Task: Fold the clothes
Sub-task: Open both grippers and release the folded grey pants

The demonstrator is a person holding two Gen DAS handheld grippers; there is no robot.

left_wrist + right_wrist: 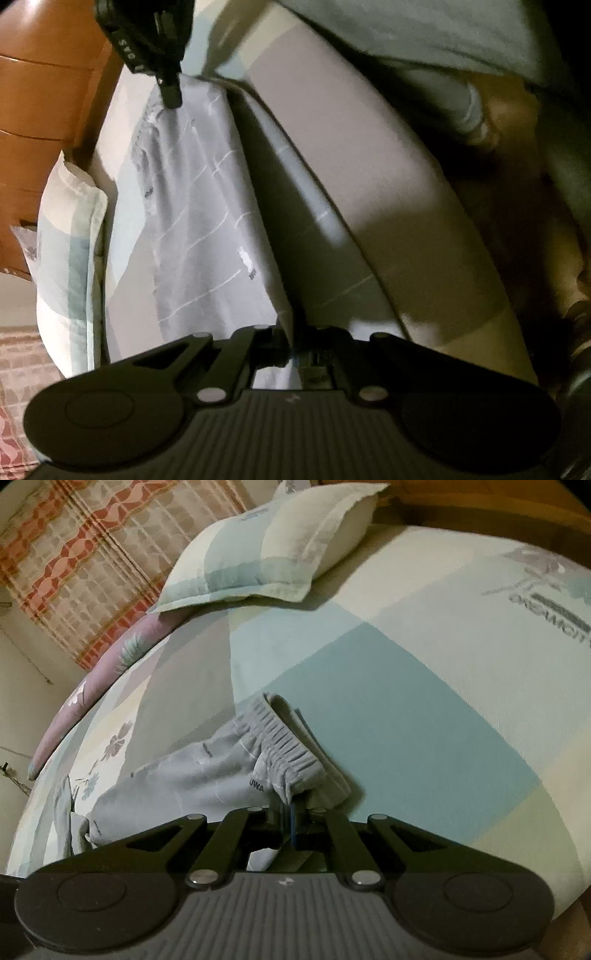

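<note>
the grey shorts (207, 771) are held up over the bed (406, 686), pinched at two places. the right claw (290, 814) is pressed together on the bunched elastic waistband (291, 753), which gathers right at its tips. the left claw (291, 341) is likewise closed on an edge of the same garment, the cloth rising straight out from between its tips.

in the left wrist view the fabric runs as a taut sheet from the left claw at the bottom up to the right claw at the top of the picture, where the black tips bite the far corner. so the garment's long axis lies along the line between the two claws, and the free cloth hangs off that held edge to one side. in the right wrist view the rest of the shorts trails away to the left and down, with the leg ends resting on or just above the bedsheet; i cannot tell which.

a pillow (273, 550) lies at the head of the bed, well apart from the shorts. a wooden headboard (40, 110) shows behind it in the left view.

my reading is that the shorts are spread between the hands and not yet laid flat for a fold. the coming move turns on that stretched edge: both claws would need to travel together, keeping it straight, so the hanging part settles flat on the bed.
</note>
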